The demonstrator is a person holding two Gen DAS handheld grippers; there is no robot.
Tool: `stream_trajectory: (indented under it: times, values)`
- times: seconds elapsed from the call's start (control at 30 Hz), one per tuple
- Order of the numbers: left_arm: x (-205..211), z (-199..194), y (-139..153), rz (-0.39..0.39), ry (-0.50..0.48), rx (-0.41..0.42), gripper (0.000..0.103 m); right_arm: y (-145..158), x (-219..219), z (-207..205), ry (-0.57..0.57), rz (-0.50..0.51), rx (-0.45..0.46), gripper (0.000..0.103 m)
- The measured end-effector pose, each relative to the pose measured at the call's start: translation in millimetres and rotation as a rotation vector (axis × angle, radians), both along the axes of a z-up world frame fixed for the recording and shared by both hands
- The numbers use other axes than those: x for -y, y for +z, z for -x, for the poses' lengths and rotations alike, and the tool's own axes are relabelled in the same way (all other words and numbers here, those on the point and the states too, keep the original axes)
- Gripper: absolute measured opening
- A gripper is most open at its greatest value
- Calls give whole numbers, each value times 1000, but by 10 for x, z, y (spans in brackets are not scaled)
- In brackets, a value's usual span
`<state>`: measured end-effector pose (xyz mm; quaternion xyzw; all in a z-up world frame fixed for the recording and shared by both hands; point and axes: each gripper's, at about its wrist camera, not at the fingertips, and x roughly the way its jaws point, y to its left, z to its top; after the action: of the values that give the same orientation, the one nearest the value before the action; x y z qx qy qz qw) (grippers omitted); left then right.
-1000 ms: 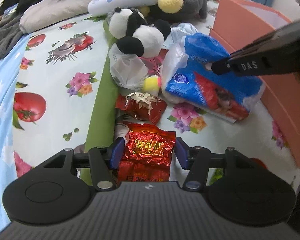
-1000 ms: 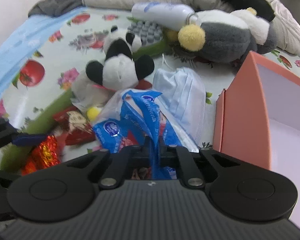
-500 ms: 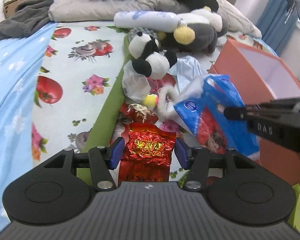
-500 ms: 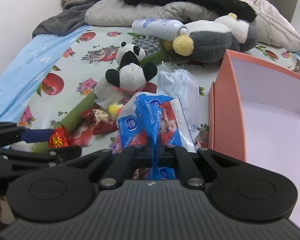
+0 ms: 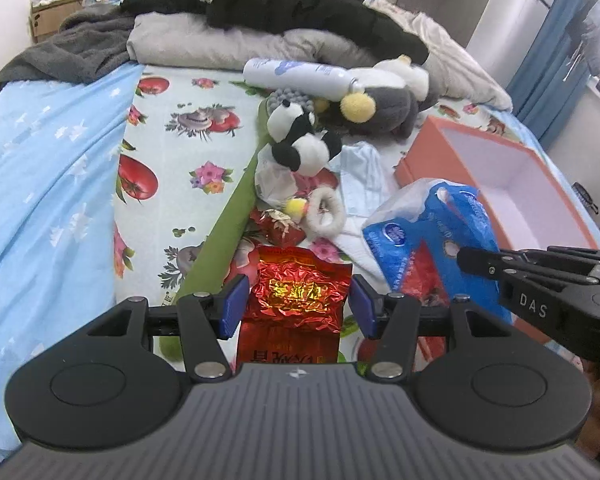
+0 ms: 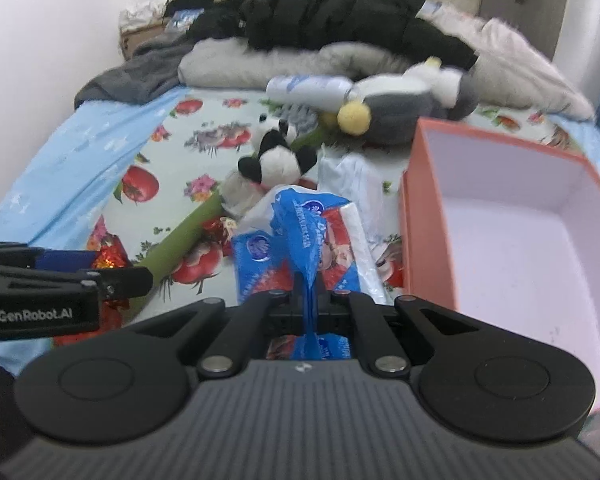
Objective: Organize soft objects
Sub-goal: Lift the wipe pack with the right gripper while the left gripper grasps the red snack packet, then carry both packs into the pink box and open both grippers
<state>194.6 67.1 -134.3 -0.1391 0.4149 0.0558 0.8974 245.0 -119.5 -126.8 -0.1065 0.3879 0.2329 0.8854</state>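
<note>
My left gripper [image 5: 298,300] is shut on a crinkled red foil packet [image 5: 296,300] and holds it above the bed. My right gripper [image 6: 309,304] is shut on the handle of a blue tissue pack [image 6: 296,240], lifted off the bed; the pack also shows in the left wrist view [image 5: 432,240]. An open orange box [image 6: 428,216] with a white inside stands to the right, also in the left wrist view [image 5: 424,148]. A panda plush [image 5: 300,140], a grey penguin plush [image 5: 384,108], a white fluffy ring [image 5: 326,212] and a pale blue cloth [image 5: 364,176] lie on the bed.
A white bottle [image 5: 296,76] and a grey brush head [image 5: 292,98] lie behind the panda. A green strip [image 5: 224,232] runs along the fruit-print sheet [image 5: 172,152]. Dark clothes and pillows [image 5: 284,12] pile at the back. A blue curtain [image 5: 548,60] hangs at right.
Both grippers have risen and pulled back from the bed, each keeping its load. The tissue pack has lifted off the bed and moved right toward the orange box.
</note>
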Motion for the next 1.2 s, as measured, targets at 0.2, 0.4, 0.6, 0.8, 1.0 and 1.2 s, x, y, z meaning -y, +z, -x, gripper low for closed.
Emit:
stream_trajectory:
  times: [0.2,0.4,0.6,0.8,1.0,1.2]
  values:
    - [112,241,220,14,-4,35,61,139,193,198,-40,-93,-26,5]
    - [228,452,411,18,-13,76,61,247,260,414,-53,-114,-1,5]
    - [404,518,631,22,-56,126,61,444,406,549,-82,-143,48,5]
    - [671,542,829,42,-122,172,61,655,660,681,-143,-161,102,5]
    - [992,594,964,78,-200,199,61,819,978,894,-217,-184,144,5]
    - [1380,577,1043,70,-307,236,61,902,1280,1051,-284,-205,152,5]
